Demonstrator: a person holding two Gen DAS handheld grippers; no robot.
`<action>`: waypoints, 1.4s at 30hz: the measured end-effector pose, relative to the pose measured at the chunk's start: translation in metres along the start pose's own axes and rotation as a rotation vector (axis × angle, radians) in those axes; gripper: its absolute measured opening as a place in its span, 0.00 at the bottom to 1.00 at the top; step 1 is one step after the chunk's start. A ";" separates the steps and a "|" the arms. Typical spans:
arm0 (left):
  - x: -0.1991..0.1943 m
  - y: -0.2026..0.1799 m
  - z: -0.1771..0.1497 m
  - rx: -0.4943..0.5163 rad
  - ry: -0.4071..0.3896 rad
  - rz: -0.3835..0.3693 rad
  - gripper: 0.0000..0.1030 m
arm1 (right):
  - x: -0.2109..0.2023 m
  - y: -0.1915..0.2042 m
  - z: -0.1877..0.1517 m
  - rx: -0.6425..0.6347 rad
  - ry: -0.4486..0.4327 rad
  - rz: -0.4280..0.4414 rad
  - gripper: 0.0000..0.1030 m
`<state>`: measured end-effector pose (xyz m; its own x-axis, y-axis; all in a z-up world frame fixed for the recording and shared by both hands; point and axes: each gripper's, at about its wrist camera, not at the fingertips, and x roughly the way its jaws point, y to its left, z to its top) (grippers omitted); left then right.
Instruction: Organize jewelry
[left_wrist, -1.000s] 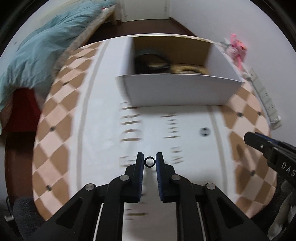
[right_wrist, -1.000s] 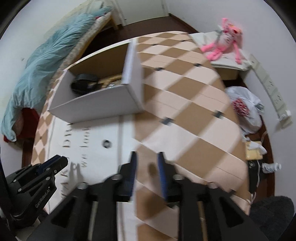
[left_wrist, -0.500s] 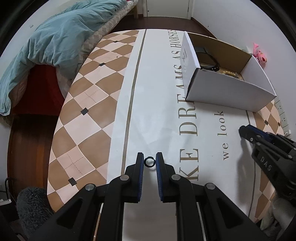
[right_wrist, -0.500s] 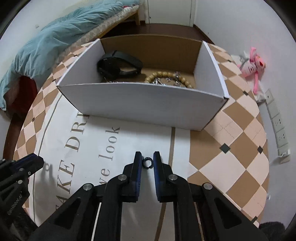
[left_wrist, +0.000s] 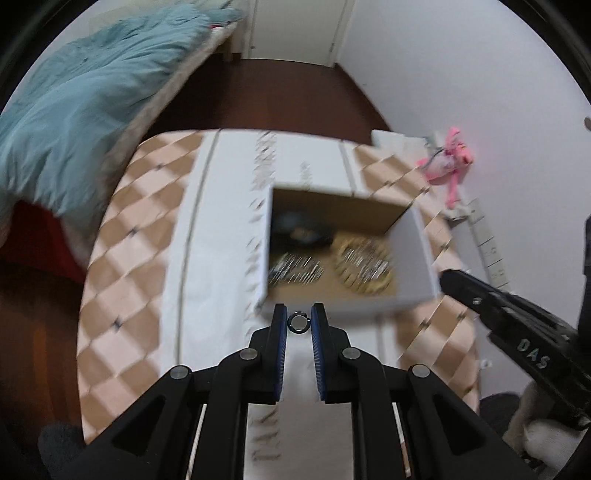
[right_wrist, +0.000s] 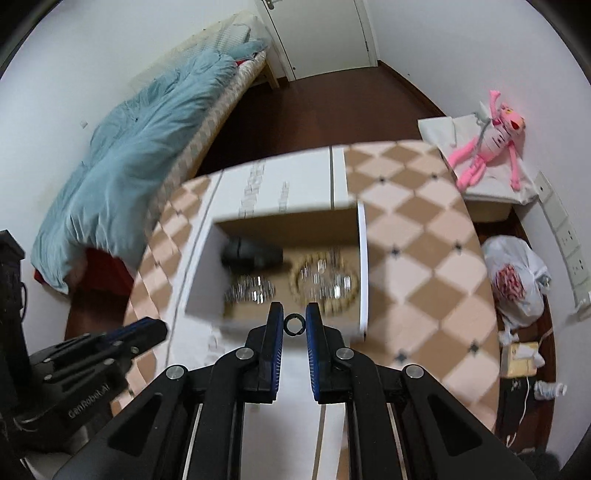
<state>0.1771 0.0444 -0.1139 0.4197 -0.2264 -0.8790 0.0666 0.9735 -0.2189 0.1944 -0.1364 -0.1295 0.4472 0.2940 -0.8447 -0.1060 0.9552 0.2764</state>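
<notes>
My left gripper (left_wrist: 299, 322) is shut on a small dark ring (left_wrist: 298, 322), held above the table just before the near wall of the open white cardboard box (left_wrist: 343, 308). My right gripper (right_wrist: 294, 324) is shut on another small dark ring (right_wrist: 294, 325), over the box's near wall (right_wrist: 207, 302). Inside the box lie a black band (right_wrist: 255, 254), a silvery chain (right_wrist: 251, 290) and a beaded bracelet (right_wrist: 325, 282). The right gripper also shows at the right of the left wrist view (left_wrist: 509, 321); the left gripper shows at the lower left of the right wrist view (right_wrist: 92, 354).
The table has a checkered cloth (right_wrist: 417, 236) with a white lettered runner (left_wrist: 221, 221). A bed with a teal blanket (right_wrist: 140, 155) is to the left. A pink plush toy (right_wrist: 487, 144) and a plastic bag (right_wrist: 517, 280) are on the right.
Both grippers have risen and moved toward the box, each still holding its ring. The views now look down into the box from higher up.
</notes>
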 end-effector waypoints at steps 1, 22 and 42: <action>0.004 -0.004 0.013 0.017 0.001 -0.003 0.10 | 0.004 0.000 0.011 -0.009 0.009 -0.003 0.12; 0.026 -0.001 0.075 0.014 0.028 0.134 0.65 | 0.040 -0.018 0.069 -0.041 0.140 -0.129 0.59; -0.016 -0.001 0.018 0.011 -0.068 0.224 0.96 | -0.010 -0.009 0.015 -0.065 0.072 -0.351 0.97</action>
<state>0.1869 0.0473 -0.0916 0.4854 -0.0018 -0.8743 -0.0257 0.9995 -0.0163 0.2041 -0.1481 -0.1163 0.4029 -0.0530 -0.9137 -0.0140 0.9978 -0.0640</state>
